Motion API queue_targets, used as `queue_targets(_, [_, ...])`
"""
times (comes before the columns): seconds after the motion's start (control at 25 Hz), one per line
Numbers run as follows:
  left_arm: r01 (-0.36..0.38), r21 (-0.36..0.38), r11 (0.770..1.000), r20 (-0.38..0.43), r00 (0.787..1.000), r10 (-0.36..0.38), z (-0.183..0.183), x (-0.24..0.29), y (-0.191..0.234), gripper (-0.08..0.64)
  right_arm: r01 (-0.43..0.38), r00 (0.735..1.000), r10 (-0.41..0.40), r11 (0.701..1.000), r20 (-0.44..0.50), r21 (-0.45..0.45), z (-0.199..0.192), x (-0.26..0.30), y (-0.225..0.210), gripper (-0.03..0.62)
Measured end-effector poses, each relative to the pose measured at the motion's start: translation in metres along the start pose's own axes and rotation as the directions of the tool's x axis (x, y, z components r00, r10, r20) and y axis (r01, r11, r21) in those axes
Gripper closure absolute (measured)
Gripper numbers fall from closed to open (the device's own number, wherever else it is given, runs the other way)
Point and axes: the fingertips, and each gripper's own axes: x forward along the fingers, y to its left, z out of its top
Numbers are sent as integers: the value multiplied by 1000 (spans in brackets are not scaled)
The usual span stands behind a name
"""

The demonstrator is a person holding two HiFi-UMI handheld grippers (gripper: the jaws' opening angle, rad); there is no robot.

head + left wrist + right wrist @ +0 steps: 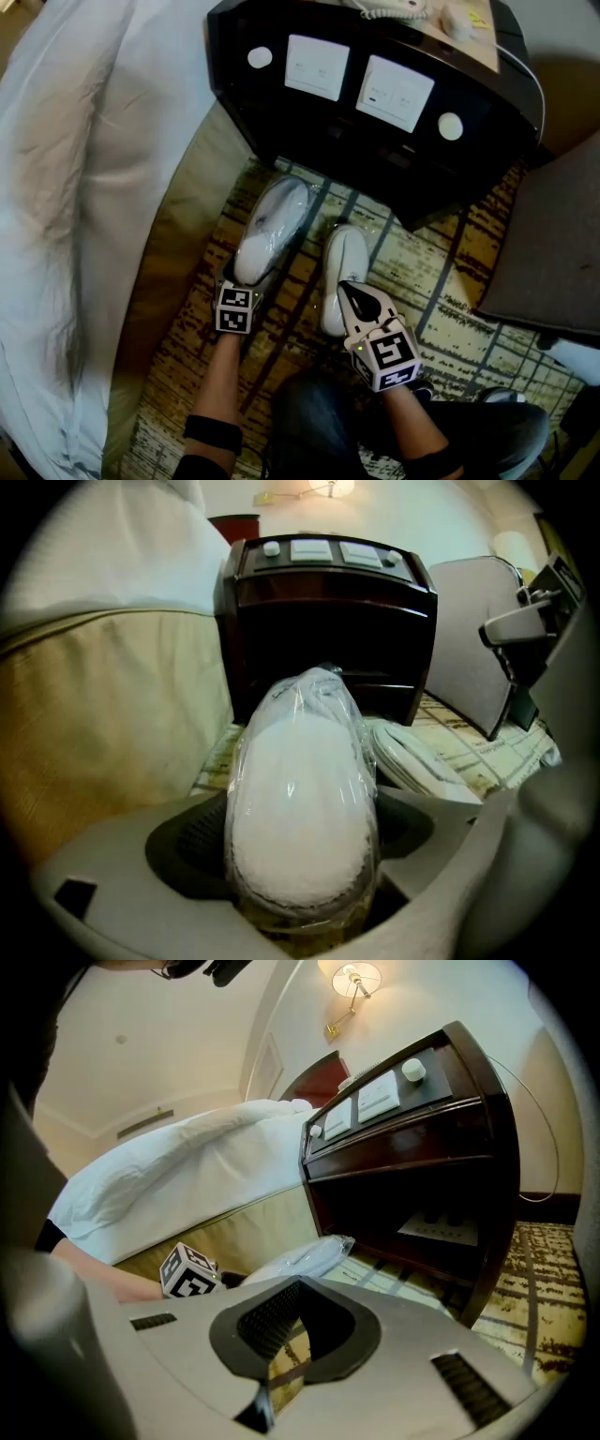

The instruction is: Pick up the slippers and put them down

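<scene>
The wrapped slipper (272, 225) (clear plastic all round it) sits pinched by its near end in the left gripper (246, 274). Its long axis runs straight away from the jaws, and its far end points at the dark nightstand (375, 103). In the left gripper view the jaws press on both sides of the white slipper (300, 817), which fills the gap between them. From the right gripper view it slants upward toward the nightstand's open lower shelf.

The second slipper (342, 272) lies flat on the carpet (450, 300), just beside the first and roughly parallel to it, its far end also toward the nightstand. The right gripper (349, 292) hangs over its near end with the jaws pressed together and nothing between them.

Room is narrow. The bed (84, 187), with a white duvet over a beige skirt, bounds the left side. The nightstand closes the front, and a grey chair (553, 253) stands to the right. The floor between them is a carpet patterned in cream and brown. A wall lamp (354, 979) glows above the nightstand.
</scene>
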Motion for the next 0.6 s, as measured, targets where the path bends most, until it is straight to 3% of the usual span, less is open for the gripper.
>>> queue_targets(0.6, [35,91,995,28,999,-37,139,68,-5,138,2,999,-2,1000,32,16,14,6,-5,580])
